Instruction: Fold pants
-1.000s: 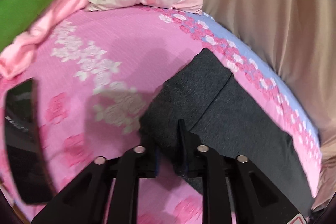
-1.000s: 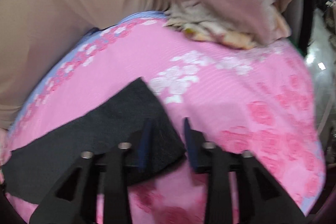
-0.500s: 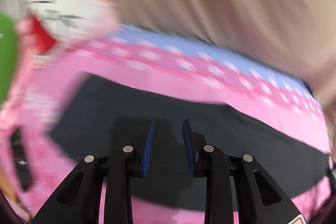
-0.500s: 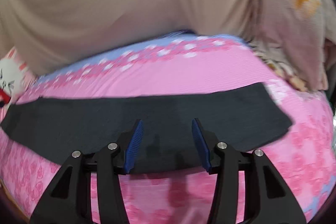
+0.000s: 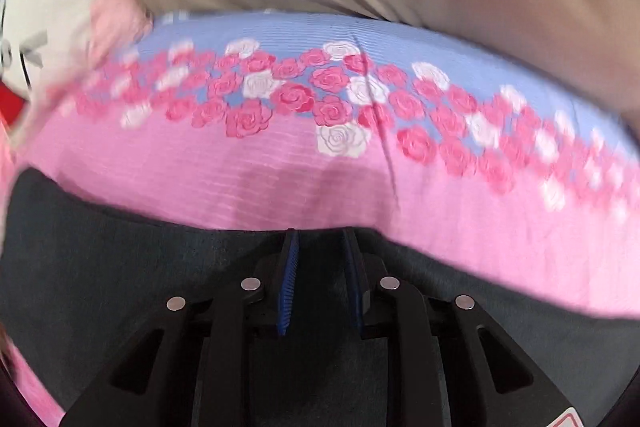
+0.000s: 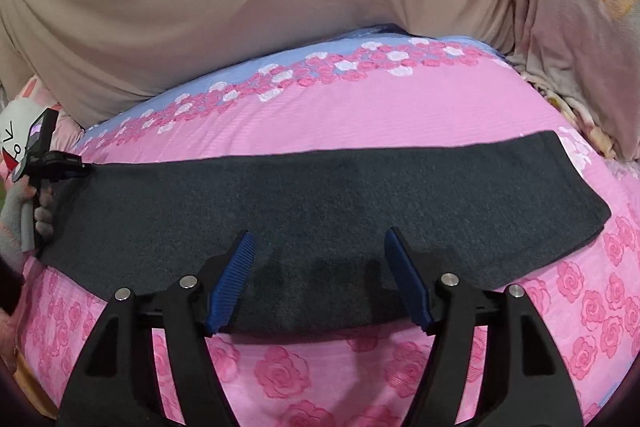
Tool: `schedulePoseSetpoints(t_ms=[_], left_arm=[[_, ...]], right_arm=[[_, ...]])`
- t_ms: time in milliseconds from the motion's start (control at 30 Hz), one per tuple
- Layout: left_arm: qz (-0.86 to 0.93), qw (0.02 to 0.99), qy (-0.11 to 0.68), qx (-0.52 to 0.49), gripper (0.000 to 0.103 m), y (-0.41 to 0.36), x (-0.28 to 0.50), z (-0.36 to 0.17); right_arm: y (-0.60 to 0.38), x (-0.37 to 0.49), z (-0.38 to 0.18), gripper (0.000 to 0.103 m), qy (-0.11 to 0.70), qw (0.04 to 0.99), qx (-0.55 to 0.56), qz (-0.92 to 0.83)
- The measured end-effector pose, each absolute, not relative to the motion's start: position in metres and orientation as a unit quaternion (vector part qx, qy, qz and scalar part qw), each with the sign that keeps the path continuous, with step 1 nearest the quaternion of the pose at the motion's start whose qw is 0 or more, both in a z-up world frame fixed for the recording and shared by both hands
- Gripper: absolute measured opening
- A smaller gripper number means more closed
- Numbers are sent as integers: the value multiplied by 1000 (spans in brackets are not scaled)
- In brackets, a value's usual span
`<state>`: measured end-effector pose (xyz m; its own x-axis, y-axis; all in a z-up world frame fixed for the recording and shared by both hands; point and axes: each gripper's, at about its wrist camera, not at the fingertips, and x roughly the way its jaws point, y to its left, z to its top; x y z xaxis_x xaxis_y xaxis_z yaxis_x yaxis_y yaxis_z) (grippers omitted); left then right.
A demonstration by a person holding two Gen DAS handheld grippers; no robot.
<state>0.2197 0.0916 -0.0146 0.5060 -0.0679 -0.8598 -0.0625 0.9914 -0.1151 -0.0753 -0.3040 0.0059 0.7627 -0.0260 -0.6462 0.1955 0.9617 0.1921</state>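
The dark grey pants [image 6: 320,211] lie flat as one long strip across the pink rose bedspread [image 6: 360,119]. My right gripper [image 6: 320,231] hovers over the strip's near edge around its middle. Its jaws are opening wide and the pads touch no cloth. In the left wrist view the pants [image 5: 100,267] fill the lower half. My left gripper [image 5: 320,239] points down at their far edge. Its jaws are closing to a narrow gap, and no cloth is visibly pinched. A hand holding a black tool [image 6: 44,163] shows at the strip's left end.
A beige cloth [image 6: 240,7] hangs along the far side of the bed. A white and pink cartoon pillow [image 5: 48,19] lies at the left end. A pale floral blanket [image 6: 580,27] is piled at the right end. Bare bedspread lies in front of the pants.
A second ago each gripper was at one end of the pants. Both views have swung round toward the beige cloth. The right jaws have widened, and the left jaws have narrowed.
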Motion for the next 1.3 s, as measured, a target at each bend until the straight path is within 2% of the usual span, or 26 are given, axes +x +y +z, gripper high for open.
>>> schedulePoseSetpoints(t_ms=[67,100,133,200,267,300,400,467,567,633,733,867,1033,1133,1267,1300], left_arm=[[-33,868,482,-113,18,108,213,-1],[-41,879,460,-117,18,115,202,10],[-43,892,437,-111,18,119,190,19],[-40,912,396,-97,20,128,167,29],[-46,930,355,-88,20,137,145,33],[-45,935,341,-86,20,139,138,35],[-33,951,296,-83,24,151,118,28],[-12,947,310,-78,27,156,118,23],[-11,940,329,-89,29,163,124,18],[-6,943,321,-84,30,166,122,20],[1,947,311,-76,39,166,117,22],[2,947,317,-56,39,159,119,19],[4,945,326,-33,39,148,120,10],[5,945,328,-13,39,139,119,6],[13,946,322,18,40,127,116,2],[20,947,320,27,43,124,115,2]], right_arm=[[-278,-58,13,63,348,931,114,0],[-260,-46,17,53,353,930,97,25],[-242,-33,20,49,358,929,78,48],[-195,1,23,28,371,922,41,106],[-146,37,23,22,383,912,3,150],[-124,54,21,15,389,906,-15,164],[-61,108,5,13,418,886,-54,192],[-35,137,-10,13,430,880,-83,182],[-23,176,-20,5,425,885,-114,153],[-29,190,-15,7,430,888,-99,128],[-33,176,-3,9,425,892,-64,142],[-28,163,-18,5,421,889,-95,151],[-48,121,14,9,391,909,-57,133],[-78,86,8,9,399,908,-64,107],[-155,43,-11,9,426,904,-21,28],[-176,32,-13,9,425,905,0,18]])
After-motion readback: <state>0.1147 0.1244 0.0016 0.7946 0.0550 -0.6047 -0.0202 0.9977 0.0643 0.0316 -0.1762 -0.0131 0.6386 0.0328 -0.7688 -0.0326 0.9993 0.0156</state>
